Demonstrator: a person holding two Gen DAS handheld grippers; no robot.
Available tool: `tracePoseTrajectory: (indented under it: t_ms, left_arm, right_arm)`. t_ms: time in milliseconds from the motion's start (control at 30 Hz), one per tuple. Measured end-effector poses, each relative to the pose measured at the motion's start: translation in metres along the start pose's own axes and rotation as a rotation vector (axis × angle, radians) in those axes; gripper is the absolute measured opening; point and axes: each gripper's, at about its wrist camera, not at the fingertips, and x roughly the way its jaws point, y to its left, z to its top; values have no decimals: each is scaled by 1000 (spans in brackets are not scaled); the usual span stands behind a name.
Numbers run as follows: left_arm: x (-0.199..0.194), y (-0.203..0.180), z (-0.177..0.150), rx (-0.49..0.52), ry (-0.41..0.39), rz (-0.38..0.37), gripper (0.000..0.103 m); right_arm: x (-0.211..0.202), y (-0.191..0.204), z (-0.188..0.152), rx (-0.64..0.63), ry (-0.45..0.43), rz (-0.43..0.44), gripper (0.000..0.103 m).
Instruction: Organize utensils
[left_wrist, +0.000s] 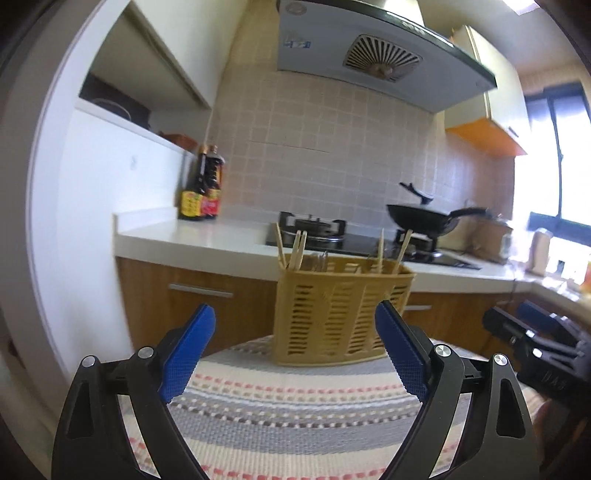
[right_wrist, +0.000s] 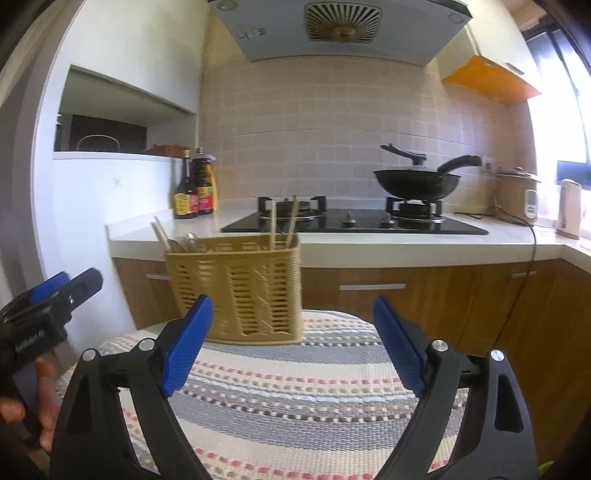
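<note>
Two tongs, left tongs (left_wrist: 295, 317) and right tongs (right_wrist: 291, 314), spread wide, gripping nothing, yellow utensil basket (left_wrist: 341, 314) on striped cloth (left_wrist: 288, 406).

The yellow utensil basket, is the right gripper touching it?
Apart. In the right wrist view the right gripper has open fingers, with striped cloth between them and the yellow utensil basket.

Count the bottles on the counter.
2, side by side at the counter's left end, by the white wall: a dark-capped bottle in front, a bigger one behind. More could be hidden.
</note>
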Motion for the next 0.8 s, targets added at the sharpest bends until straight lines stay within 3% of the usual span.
tracePoseTrajectory:
  t_ms: [133, 233, 400, 567, 800]
  left_arm:
    - [-2, -8, -11, 73, -37, 51, 87]
    - [6, -10, -19, 95, 0, 61, 87]
    - [6, -12, -24, 134, -7, 86, 87]
    - [6, -12, -24, 127, 2, 83, 93]
    - [6, -8, -22, 89, 14, 62, 93]
  right_arm:
    - [13, -13, -10, 35, 39, 13, 84]
    - [19, -18, -13, 36, 51, 1, 84]
    - [19, -19, -12, 39, 49, 6, 85]
    - [17, -13, -11, 13, 39, 1, 87]
    - [9, -8, -11, -4, 9, -3, 93]
